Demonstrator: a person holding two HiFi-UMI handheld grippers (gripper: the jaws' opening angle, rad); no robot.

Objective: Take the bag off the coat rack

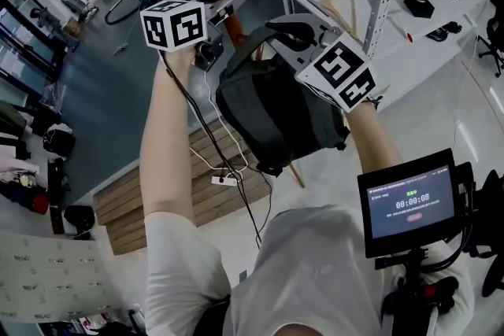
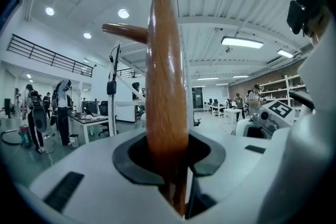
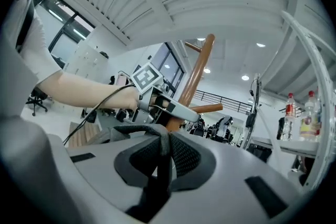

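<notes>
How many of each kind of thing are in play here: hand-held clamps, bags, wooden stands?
grippers: 2 (left gripper, right gripper)
bag: 1
coat rack: 1
total: 4

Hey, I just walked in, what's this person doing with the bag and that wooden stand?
A person is working two handheld grippers at a wooden coat rack. The left gripper has its fingers closed on the rack's upright pole, apparently steadying it. The right gripper has its fingers shut on the dark strap of the grey bag, which hangs beside the pole. Whether the strap has cleared its peg can't be told.
</notes>
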